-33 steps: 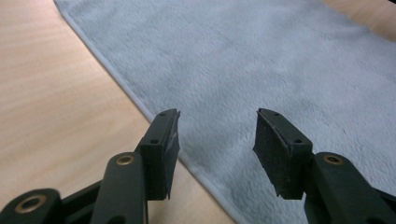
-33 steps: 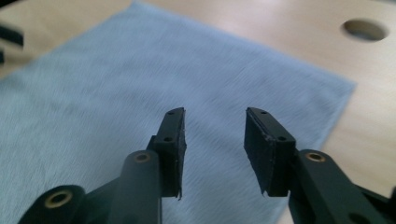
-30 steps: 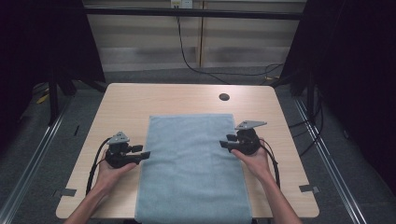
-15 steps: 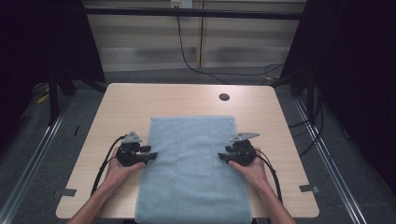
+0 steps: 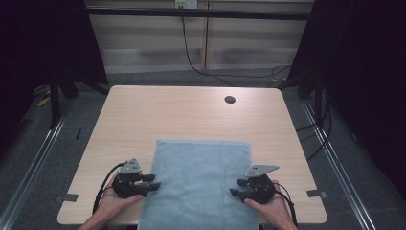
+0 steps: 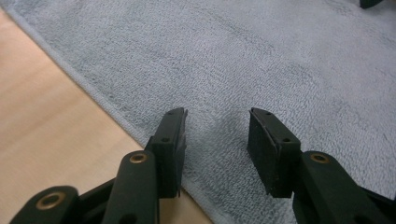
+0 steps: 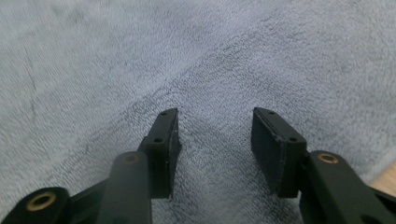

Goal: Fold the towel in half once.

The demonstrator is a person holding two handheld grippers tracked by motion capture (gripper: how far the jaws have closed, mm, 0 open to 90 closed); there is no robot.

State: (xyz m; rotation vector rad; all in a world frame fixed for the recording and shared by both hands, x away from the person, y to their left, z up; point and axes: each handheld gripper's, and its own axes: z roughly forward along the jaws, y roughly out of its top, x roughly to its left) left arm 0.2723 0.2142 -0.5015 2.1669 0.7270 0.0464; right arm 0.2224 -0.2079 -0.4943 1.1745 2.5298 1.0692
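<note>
Gaping apart over the blue towel [image 6: 261,56], the left gripper [image 6: 215,142] sits at the towel's left hem, holding nothing. The right gripper [image 7: 215,140], jaws likewise spread and empty, sits at the towel's right edge. The towel lies flat on the wooden table [image 5: 182,115], reaching its near edge.

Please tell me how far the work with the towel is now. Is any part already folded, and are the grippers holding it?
Done: the blue towel lies flat and unfolded on the table. In hand: the left gripper sits at its left edge and the right gripper at its right edge, each with open jaws over the cloth, gripping nothing. Left: probably closing on the edges, then any fold or lift.
</note>
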